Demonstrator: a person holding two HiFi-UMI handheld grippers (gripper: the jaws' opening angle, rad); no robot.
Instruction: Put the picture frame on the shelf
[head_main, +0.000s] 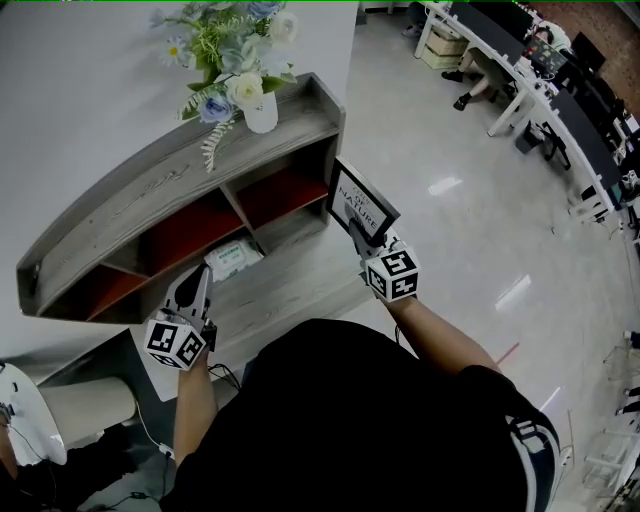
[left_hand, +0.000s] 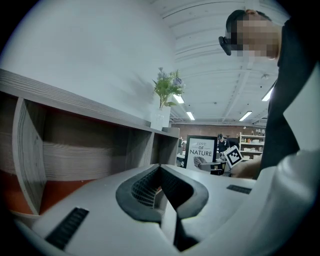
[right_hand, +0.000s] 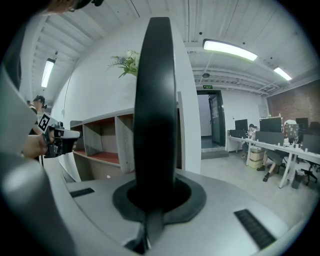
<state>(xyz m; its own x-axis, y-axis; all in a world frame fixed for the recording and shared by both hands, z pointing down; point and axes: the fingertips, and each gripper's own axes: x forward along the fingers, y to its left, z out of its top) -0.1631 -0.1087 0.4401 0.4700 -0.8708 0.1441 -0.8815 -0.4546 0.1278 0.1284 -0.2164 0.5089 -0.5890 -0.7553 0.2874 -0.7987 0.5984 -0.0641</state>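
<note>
**Presently: picture frame pinched in the right gripper, off the shelf's end**

Head view and both gripper views. The right gripper (head_main: 366, 246) has its jaws pressed onto the lower edge of the picture frame (head_main: 362, 205), which rises upright from the pads. In the right gripper view the frame (right_hand: 157, 110) appears edge-on as a dark vertical bar straight above the jaws. Its printed face, black-bordered with the word NATURE, is turned toward the left gripper (head_main: 196, 282) and is legible in that gripper's view (left_hand: 200, 152).

The grey wooden shelf (head_main: 150, 190) lies ahead and to the left of the right gripper. The frame sits just off the shelf's near end, outside every compartment and above the floor (head_main: 450, 230); contact with the end panel cannot be judged.

The left gripper's jaws are pressed together with nothing between them (left_hand: 160, 172), pointing at the shelf's lower opening. A white packet (head_main: 232, 260) lies just ahead of them, and a vase of flowers (head_main: 258, 105) stands on the top board, well beyond.
</note>
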